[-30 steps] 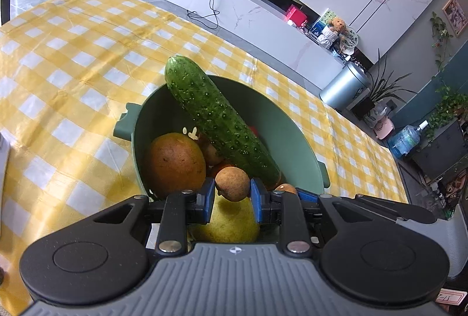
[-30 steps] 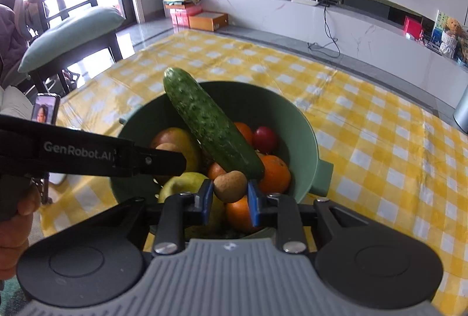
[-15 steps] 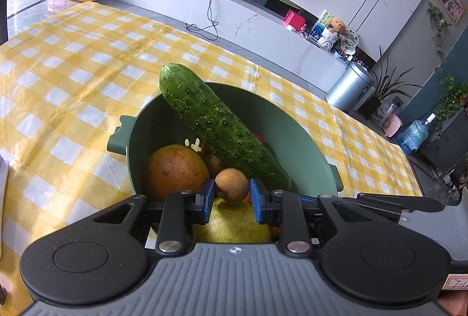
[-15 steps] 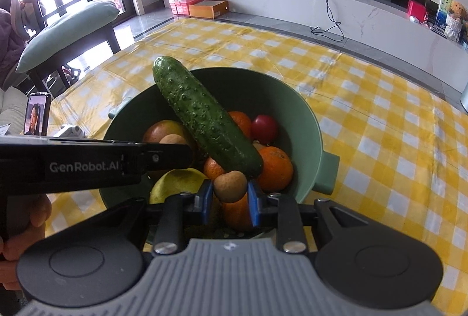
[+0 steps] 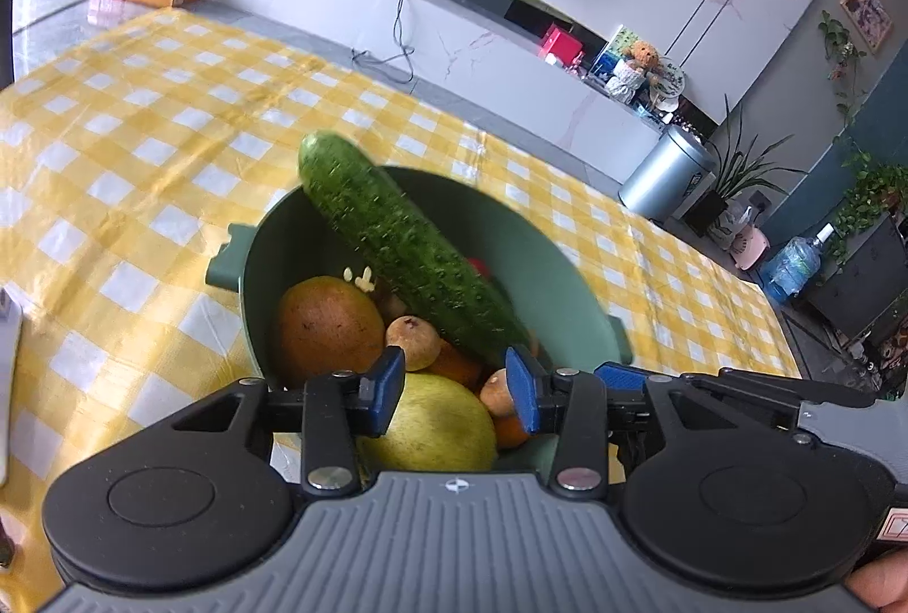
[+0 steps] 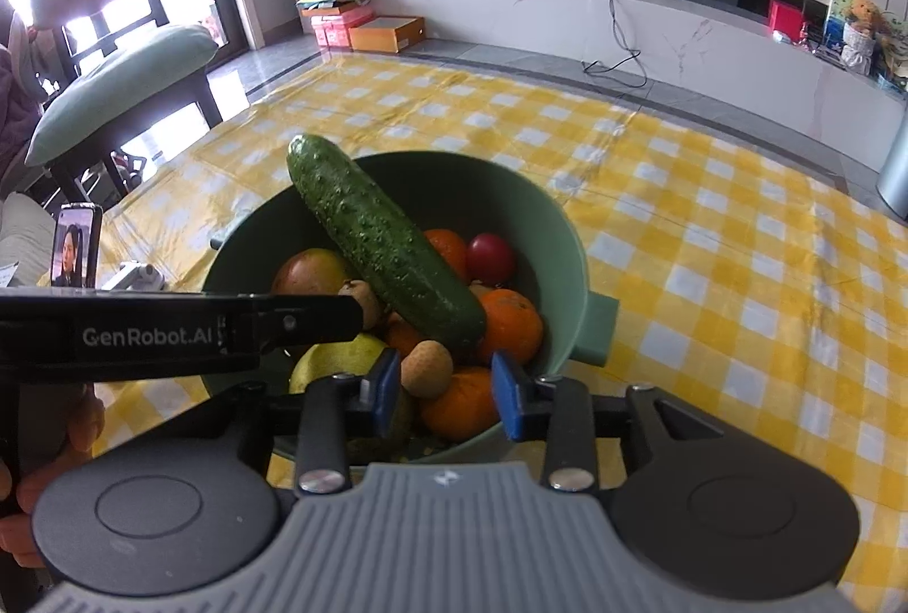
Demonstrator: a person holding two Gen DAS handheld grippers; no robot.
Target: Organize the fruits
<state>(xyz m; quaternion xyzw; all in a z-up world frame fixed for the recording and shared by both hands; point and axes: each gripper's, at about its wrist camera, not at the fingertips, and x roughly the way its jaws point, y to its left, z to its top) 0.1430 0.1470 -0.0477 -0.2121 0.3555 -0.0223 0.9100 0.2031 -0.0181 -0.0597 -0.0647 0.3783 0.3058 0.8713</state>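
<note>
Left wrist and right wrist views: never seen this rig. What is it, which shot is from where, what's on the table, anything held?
There is no robot here. A person holds a pair of tongs in each hand, and each pair carries a fisheye camera looking along its two blue-padded fingers. One picture looks out over the left tongs, the other over the right tongs.

Both point down at a green bowl on a yellow checked tablecloth. The bowl holds a cucumber leaning on the rim, oranges, a red fruit, a mango and a pear.

Both sets of jaws are opening and nothing is gripped. A small brown fruit sits between the right pads with a gap on one side.
</note>
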